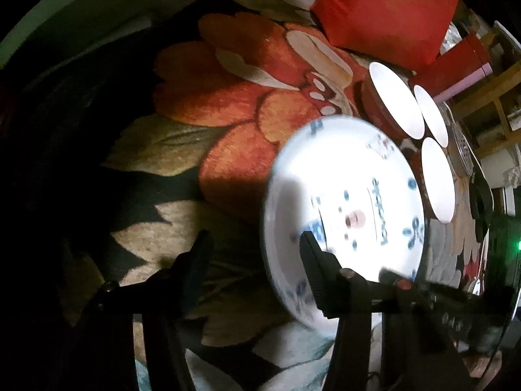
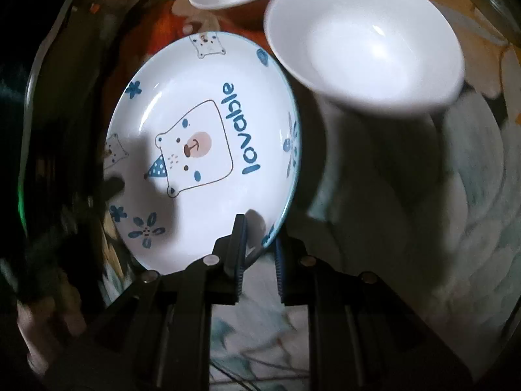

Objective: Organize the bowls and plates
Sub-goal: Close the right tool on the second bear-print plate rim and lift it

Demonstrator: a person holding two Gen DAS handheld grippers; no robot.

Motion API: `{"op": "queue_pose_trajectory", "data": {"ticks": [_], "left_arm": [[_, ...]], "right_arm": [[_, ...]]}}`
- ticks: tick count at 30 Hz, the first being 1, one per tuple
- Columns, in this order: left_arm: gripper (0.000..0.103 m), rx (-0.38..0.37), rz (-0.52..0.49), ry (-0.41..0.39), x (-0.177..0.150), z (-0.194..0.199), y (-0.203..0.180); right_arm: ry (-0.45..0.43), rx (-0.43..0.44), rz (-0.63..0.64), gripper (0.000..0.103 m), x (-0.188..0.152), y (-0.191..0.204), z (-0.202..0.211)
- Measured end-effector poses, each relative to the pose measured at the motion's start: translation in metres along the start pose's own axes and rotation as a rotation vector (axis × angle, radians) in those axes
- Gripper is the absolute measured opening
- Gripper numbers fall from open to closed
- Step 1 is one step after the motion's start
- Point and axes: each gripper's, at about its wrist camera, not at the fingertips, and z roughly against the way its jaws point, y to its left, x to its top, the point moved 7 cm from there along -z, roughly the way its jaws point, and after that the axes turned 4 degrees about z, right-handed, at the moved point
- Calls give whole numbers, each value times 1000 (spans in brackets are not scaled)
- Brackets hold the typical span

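My right gripper [image 2: 259,247] has its two fingers pinched on the near rim of the bear plate [image 2: 202,150], one pad inside the dish and one under the edge. My left gripper [image 1: 254,260] straddles the opposite rim of that plate [image 1: 345,202]; its fingers stand half apart, one over the white inside and one out over the cloth, and I see no pad pressing yet.

The plate rests on a flowered cloth [image 1: 234,104]. Just beside it sit three white bowls [image 1: 395,104], the nearest bowl [image 2: 364,42] overlapping the plate's far edge in my right view.

To lift well, I judge both sides should grip before rising, keeping the plate level and clear of that bowl.

Blue lettering on the plate reads "lovable" [image 2: 241,130], beside a cartoon bear's face.
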Motion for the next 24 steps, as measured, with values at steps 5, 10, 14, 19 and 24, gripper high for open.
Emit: {"op": "queue_pose_trajectory", "data": {"ticks": [5, 10, 14, 19, 24], "left_arm": [[43, -29, -55, 19, -6, -5, -16], [37, -33, -156, 48, -16, -14, -43], [33, -2, -217, 62, -23, -22, -60], [33, -14, -204, 67, -34, -18, -55], [33, -4, -222, 79, -58, -11, -48]], "right_arm": [[56, -7, 58, 17, -33, -16, 8], [18, -37, 52, 16, -35, -30, 15], [-29, -48, 15, 17, -25, -38, 22], [-85, -96, 22, 17, -10, -37, 22], [-128, -131, 73, 17, 14, -34, 23]]}}
